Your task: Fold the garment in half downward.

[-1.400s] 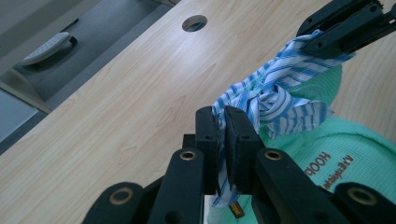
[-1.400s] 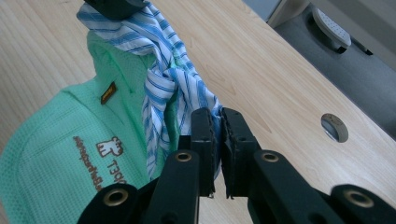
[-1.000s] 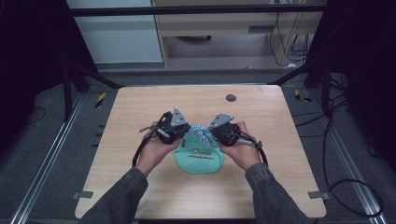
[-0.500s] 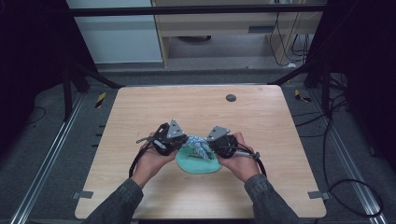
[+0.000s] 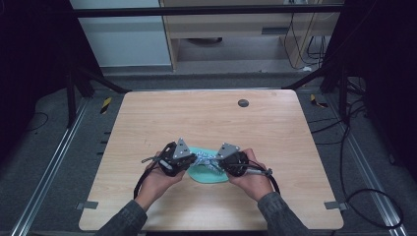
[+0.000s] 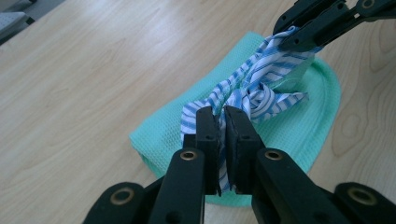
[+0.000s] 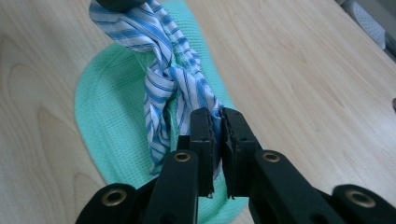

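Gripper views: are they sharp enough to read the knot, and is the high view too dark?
Left gripper view: stripes on the cloth crisp, tongs near the lens slightly soft. Right gripper view: knot sharp, far table blurred. High view: table evenly lit, surroundings dark, cloth too small for detail.

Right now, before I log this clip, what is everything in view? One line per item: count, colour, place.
Table: one, light wood, centre of the high view.
Green cloth: one, mint green waffle weave, lying on the table's near middle, under the grippers.
Striped cloth: one, blue and white, twisted with a knot at its middle, stretched above the green cloth between the two grippers.
Dark round mark: one, on the table's far side.
Left gripper: one, black, jaws shut on one end of the striped cloth.
Right gripper: one, black, jaws shut on the other end.
Hands: two, grey sleeves, coming in from the bottom of the high view.
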